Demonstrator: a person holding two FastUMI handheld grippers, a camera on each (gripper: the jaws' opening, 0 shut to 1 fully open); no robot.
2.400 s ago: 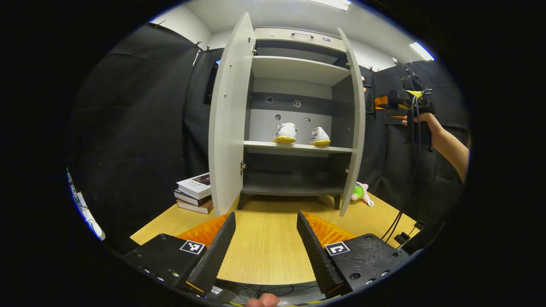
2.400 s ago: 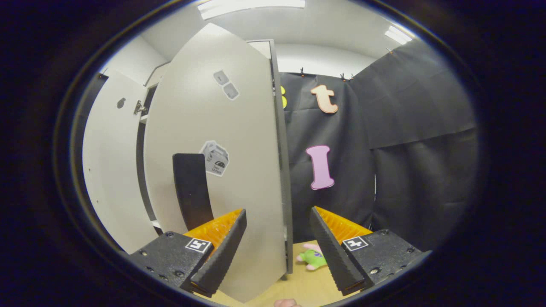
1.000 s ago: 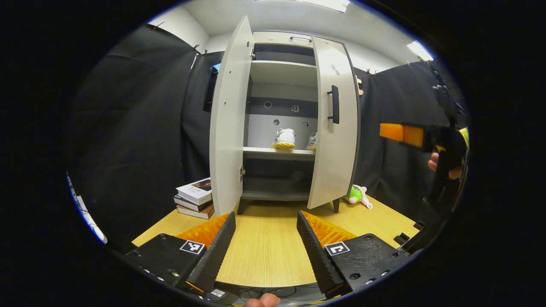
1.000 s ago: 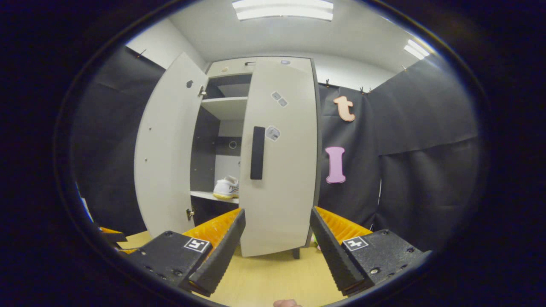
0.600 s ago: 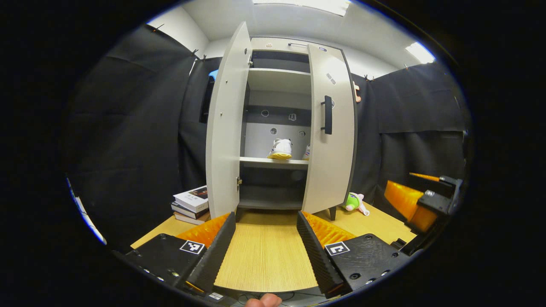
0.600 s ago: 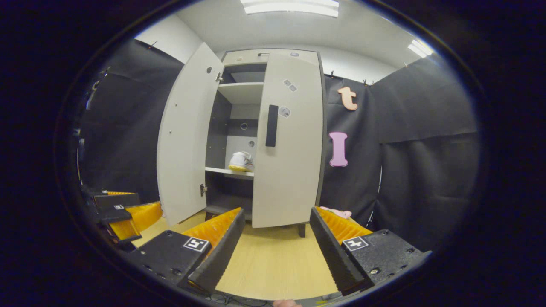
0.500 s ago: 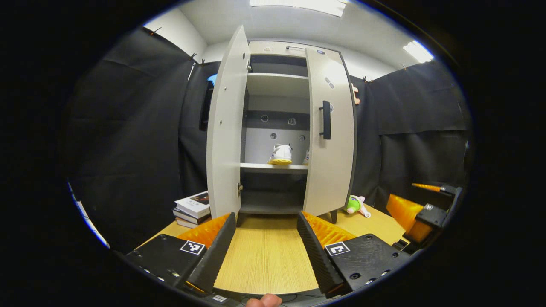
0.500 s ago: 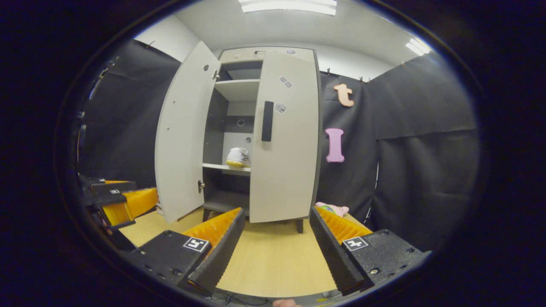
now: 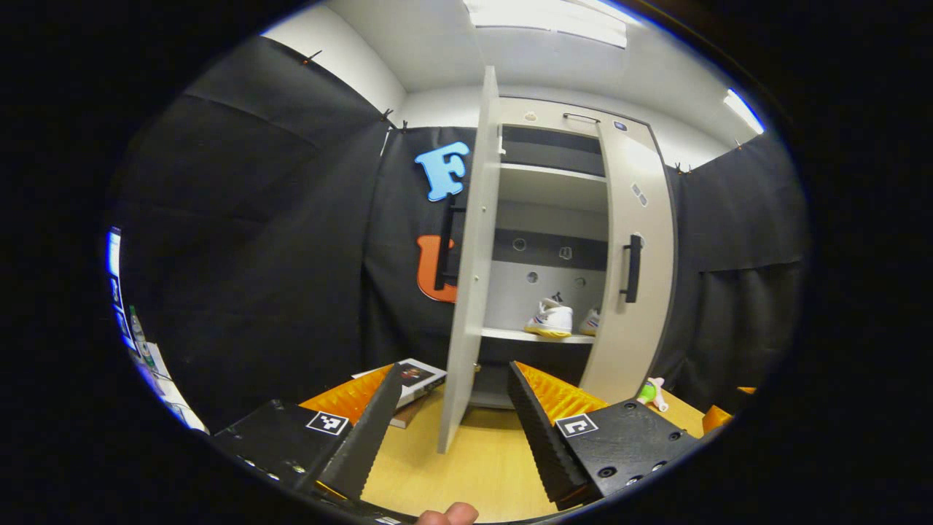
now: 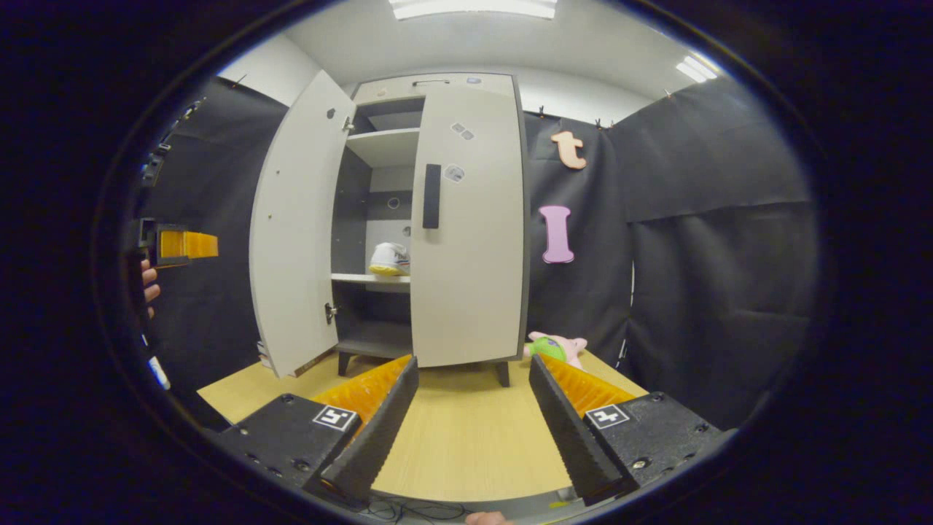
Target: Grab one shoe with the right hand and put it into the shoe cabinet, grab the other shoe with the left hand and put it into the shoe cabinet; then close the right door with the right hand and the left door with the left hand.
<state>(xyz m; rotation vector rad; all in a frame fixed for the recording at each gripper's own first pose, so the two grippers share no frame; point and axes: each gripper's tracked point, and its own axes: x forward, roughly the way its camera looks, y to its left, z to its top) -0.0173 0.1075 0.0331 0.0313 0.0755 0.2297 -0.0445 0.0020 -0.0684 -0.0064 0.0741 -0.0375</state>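
The shoe cabinet (image 10: 437, 84) stands on a pale wooden tabletop (image 10: 466, 437), and everything else sits around it. Its right door (image 10: 470, 233) lies shut or all but shut against the cabinet front, with a dark vertical handle (image 10: 431, 195) near its inner edge. The left door (image 10: 295, 226) stands swung wide open; in the left gripper view it is seen almost edge-on (image 9: 470, 262), its bottom corner just ahead of the left gripper (image 9: 452, 423). Through the open left half, two white shoes with yellow soles rest on the cabinet's middle shelf (image 9: 528, 336): one shoe (image 9: 550, 319) in plain sight, the other shoe (image 9: 591, 321) partly hidden behind the edge of the right door. The left gripper holds nothing; its jaws are spread apart, with the left door's edge showing between them farther off. In the right gripper view it appears well left of the open door, raised (image 10: 178, 245), with a hand (image 10: 148, 283) gripping it. The right gripper (image 10: 472, 423) is likewise spread and empty, hanging above the tabletop in front of the cabinet. A stack of books (image 9: 412, 379) lies left of the cabinet's foot, and a green and pink plush toy (image 10: 555, 347) lies at its right foot.
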